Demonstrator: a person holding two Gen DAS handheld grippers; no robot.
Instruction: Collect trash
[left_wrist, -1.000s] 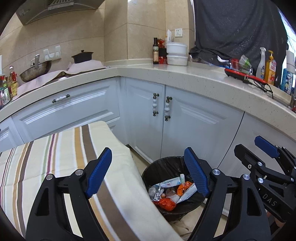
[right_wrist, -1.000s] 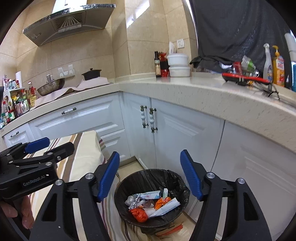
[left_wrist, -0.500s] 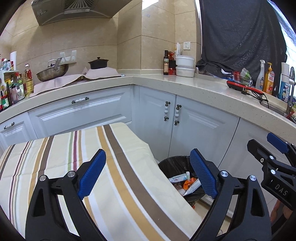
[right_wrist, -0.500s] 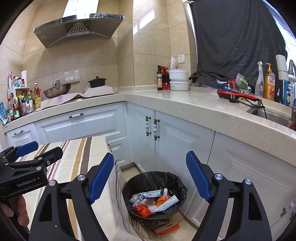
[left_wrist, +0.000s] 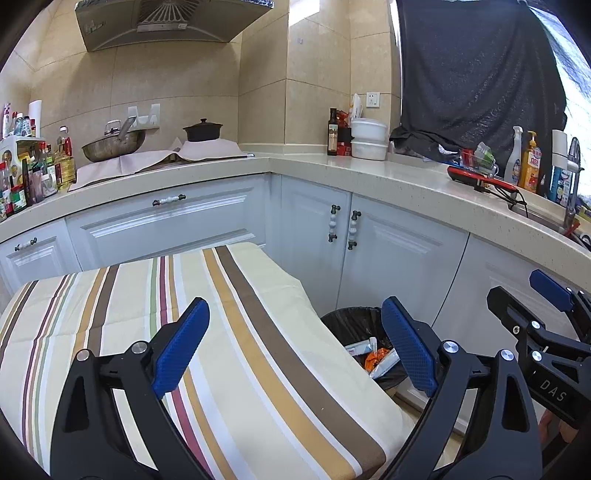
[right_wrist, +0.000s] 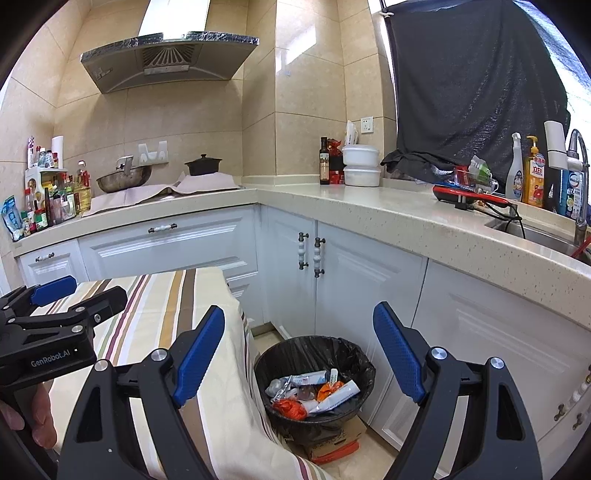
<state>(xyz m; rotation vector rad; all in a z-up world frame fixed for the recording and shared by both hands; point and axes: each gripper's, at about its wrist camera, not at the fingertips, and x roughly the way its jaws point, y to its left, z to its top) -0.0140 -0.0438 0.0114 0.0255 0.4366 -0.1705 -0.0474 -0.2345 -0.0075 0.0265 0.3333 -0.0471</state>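
A black-lined trash bin stands on the floor beside the table, holding wrappers, a white tube and orange scraps. It also shows in the left wrist view, partly hidden by the table edge. My left gripper is open and empty above the striped tablecloth. My right gripper is open and empty, high above the bin. Each gripper shows at the edge of the other's view: the right one and the left one.
White cabinets and an L-shaped countertop wrap around the bin. The counter carries a wok, a black pot, bottles and white containers. A cardboard box lies under the bin. A sink is at right.
Both grippers have risen and pulled back from the bin. The left one now sits over the tablecloth, with the bin smaller and partly hidden. Both stayed open and empty.
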